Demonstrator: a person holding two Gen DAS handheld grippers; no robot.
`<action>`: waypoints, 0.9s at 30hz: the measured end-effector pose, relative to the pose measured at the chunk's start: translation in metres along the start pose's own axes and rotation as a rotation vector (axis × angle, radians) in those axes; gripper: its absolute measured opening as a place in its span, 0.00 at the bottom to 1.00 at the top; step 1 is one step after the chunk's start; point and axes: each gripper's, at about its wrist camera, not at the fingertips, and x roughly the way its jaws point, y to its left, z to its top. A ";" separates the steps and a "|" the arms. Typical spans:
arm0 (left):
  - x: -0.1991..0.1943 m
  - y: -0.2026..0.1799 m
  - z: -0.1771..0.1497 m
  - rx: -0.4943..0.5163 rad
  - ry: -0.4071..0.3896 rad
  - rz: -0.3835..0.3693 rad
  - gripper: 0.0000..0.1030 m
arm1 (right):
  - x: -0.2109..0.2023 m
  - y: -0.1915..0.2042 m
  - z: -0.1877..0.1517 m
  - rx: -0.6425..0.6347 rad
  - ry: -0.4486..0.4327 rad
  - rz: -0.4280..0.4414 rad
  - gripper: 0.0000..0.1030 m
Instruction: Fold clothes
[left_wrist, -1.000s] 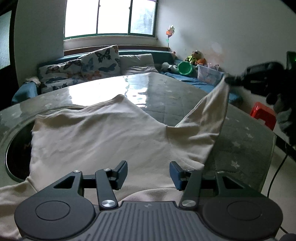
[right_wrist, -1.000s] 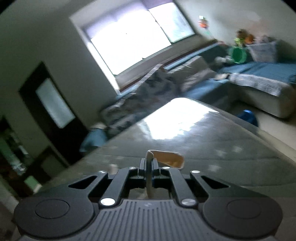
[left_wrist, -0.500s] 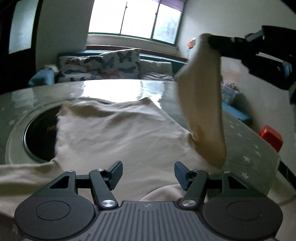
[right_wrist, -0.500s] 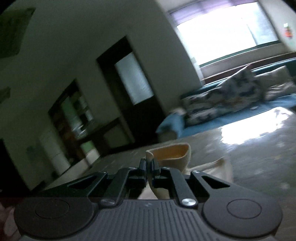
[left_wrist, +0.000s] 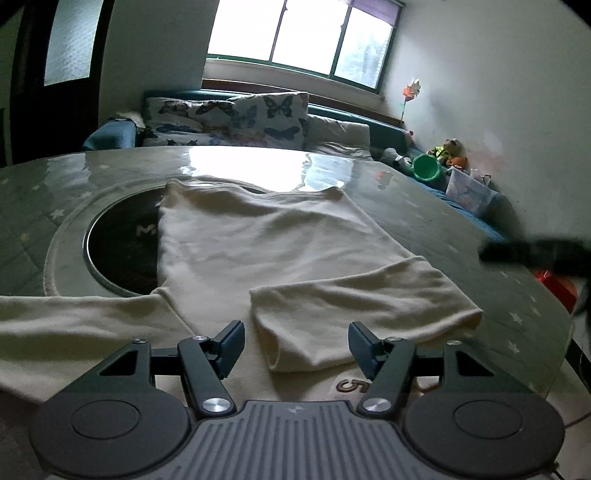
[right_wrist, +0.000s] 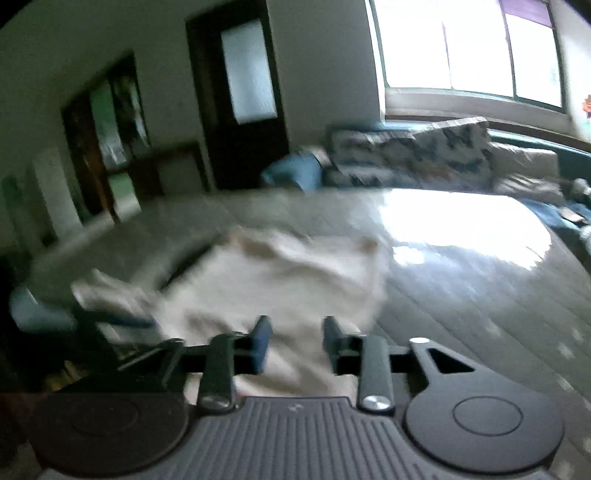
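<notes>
One sleeve (left_wrist: 354, 314) folded across the cream shirt (left_wrist: 266, 240), spread mid-counter (left_wrist: 424, 206); other sleeve unfolded toward left edge. Left gripper (left_wrist: 295, 341) jaws released, empty; right gripper (right_wrist: 295, 345) jaws opening, empty.

Blurred view along the right gripper (right_wrist: 295, 341), its jaws opening with nothing pinched between them. Beyond them a cream garment (right_wrist: 280, 280) lies on the grey table (right_wrist: 480, 314), whose far edge reflects bright window (right_wrist: 469, 44) light.
</notes>
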 end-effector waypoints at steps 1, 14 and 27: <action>0.001 0.000 -0.001 0.002 0.004 0.001 0.62 | 0.000 -0.003 -0.008 -0.007 0.026 -0.020 0.39; 0.003 0.002 -0.001 -0.017 0.007 0.020 0.10 | 0.026 -0.011 -0.040 0.027 0.077 -0.017 0.38; -0.007 -0.003 0.008 0.022 -0.043 0.036 0.09 | 0.036 -0.009 -0.053 0.015 0.040 -0.096 0.16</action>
